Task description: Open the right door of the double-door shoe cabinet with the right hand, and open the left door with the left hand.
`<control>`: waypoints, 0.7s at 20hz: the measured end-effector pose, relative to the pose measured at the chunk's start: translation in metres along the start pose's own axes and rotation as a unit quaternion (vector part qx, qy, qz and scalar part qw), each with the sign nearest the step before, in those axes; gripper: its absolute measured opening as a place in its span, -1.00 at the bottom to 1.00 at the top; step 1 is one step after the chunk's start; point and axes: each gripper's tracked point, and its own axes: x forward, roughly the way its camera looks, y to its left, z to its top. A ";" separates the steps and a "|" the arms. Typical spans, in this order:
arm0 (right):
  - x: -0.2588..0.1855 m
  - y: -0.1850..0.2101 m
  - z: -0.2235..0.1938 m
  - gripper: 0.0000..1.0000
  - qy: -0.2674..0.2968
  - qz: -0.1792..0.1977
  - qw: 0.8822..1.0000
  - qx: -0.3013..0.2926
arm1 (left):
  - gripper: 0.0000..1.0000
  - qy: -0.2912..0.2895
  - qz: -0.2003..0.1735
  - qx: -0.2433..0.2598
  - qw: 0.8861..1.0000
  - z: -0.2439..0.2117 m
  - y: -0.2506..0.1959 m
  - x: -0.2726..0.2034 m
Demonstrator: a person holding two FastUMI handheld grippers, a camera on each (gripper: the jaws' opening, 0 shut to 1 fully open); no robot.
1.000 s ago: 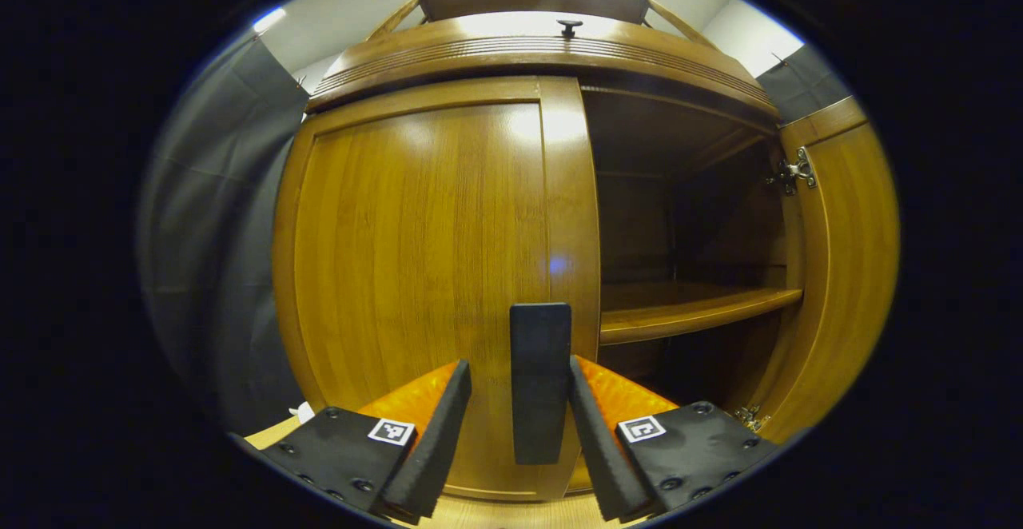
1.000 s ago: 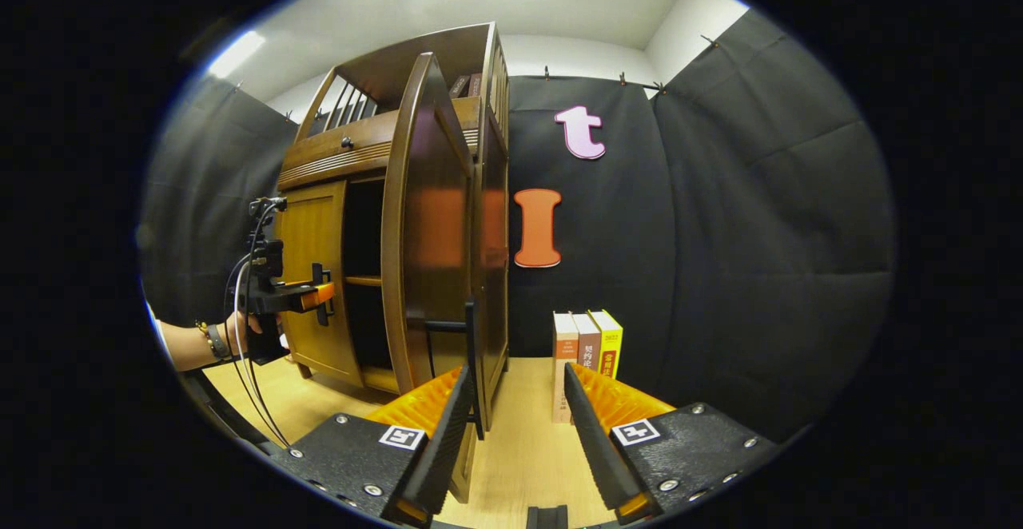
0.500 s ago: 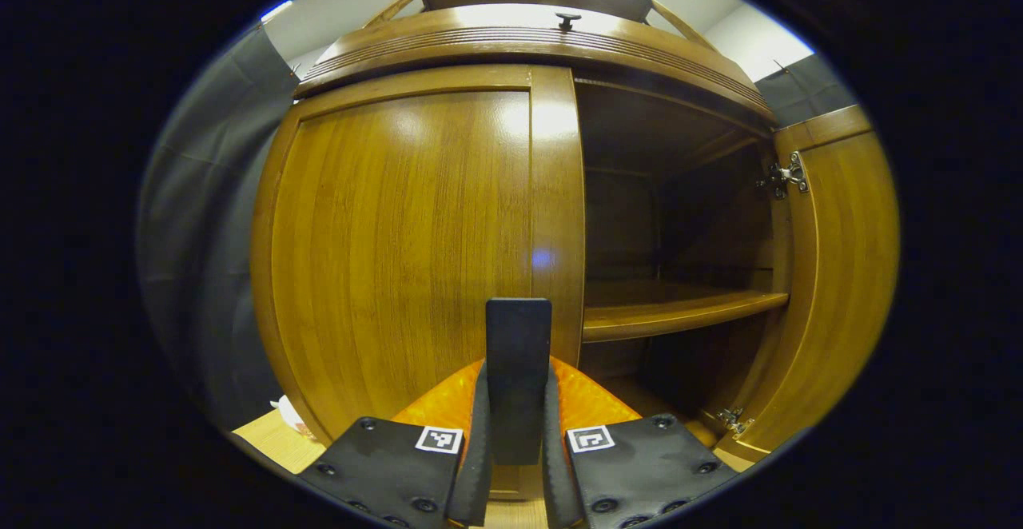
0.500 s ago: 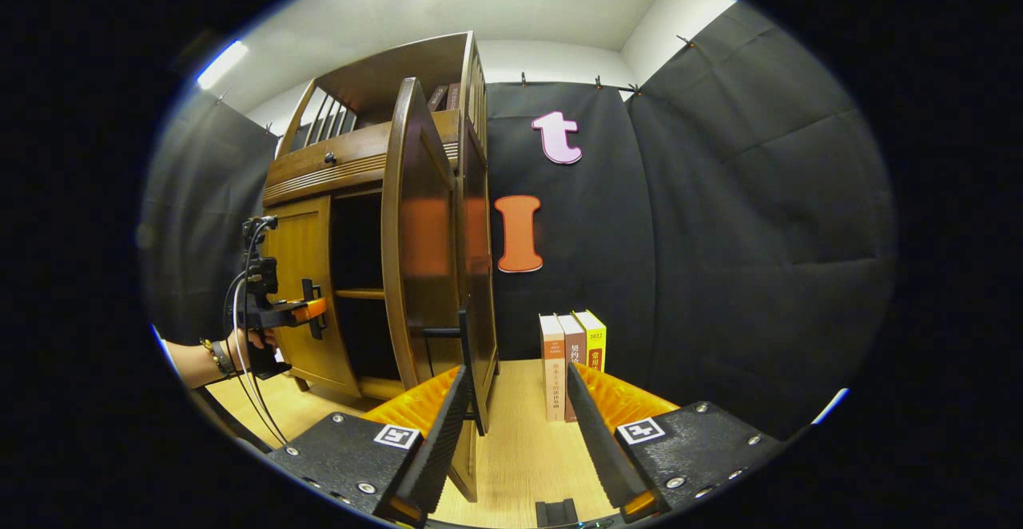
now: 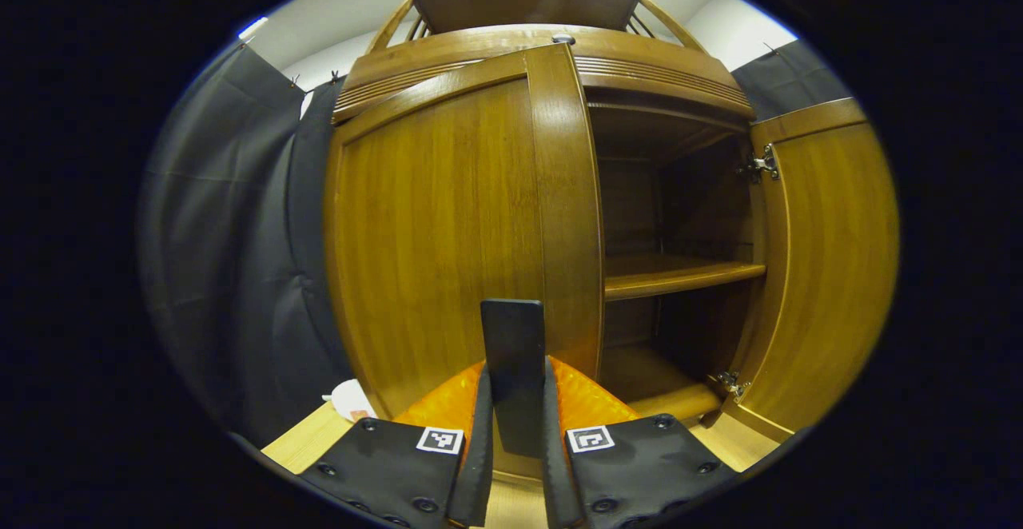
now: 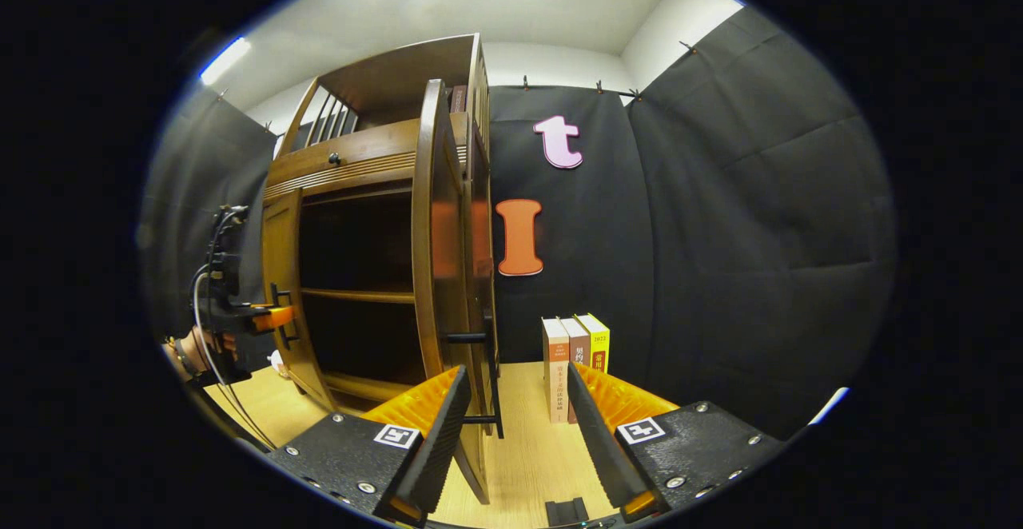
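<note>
The left door point(image 5: 447, 225) is standing partly open from the shoe cabinet point(image 5: 551, 41), its handle point(image 5: 513, 353) clenched in the left gripper point(image 5: 515, 433) jaws for pulling. The right door point(image 6: 439, 257) is apparently hanging fully open; the right gripper point(image 6: 511, 433) is sitting just beside its handle, jaws released.

Brown wood-grain cabinet point(image 5: 447, 217), black handle point(image 5: 513, 353)
</note>
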 end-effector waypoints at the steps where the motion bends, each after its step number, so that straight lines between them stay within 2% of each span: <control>1: -0.001 0.001 -0.001 0.51 0.002 -0.002 1.000 -0.001 | -0.39 0.000 0.000 0.001 1.000 -0.001 0.006 -0.011; 3: -0.002 0.002 -0.006 0.51 0.008 -0.007 1.000 -0.001 | -0.40 0.000 0.002 0.000 1.000 -0.001 0.020 -0.031; 4: -0.002 0.004 -0.006 0.51 0.010 -0.009 1.000 -0.001 | -0.34 -0.004 0.006 -0.007 1.000 -0.001 0.029 -0.042; 5: -0.002 0.006 -0.008 0.51 0.011 -0.009 1.000 -0.001 | -0.41 -0.008 0.010 -0.015 1.000 -0.001 0.040 -0.052; 6: -0.002 0.007 -0.010 0.51 0.013 -0.012 1.000 -0.001 | -0.34 -0.011 0.015 -0.016 1.000 -0.001 0.050 -0.063; 7: -0.001 0.007 -0.012 0.51 0.018 -0.017 1.000 -0.001 | -0.40 -0.013 0.018 -0.015 1.000 -0.002 0.059 -0.069; 8: -0.002 0.007 -0.013 0.51 0.022 -0.020 1.000 0.000 | -0.30 -0.016 0.017 -0.011 1.000 -0.003 0.066 -0.076; 9: -0.002 0.007 -0.013 0.51 0.023 -0.023 0.999 0.002 | -0.41 -0.019 0.016 -0.007 1.000 -0.004 0.071 -0.083; 14: -0.009 0.009 -0.007 0.51 0.022 -0.036 0.999 0.001 | -0.30 -0.033 0.040 0.007 0.999 -0.004 0.102 -0.100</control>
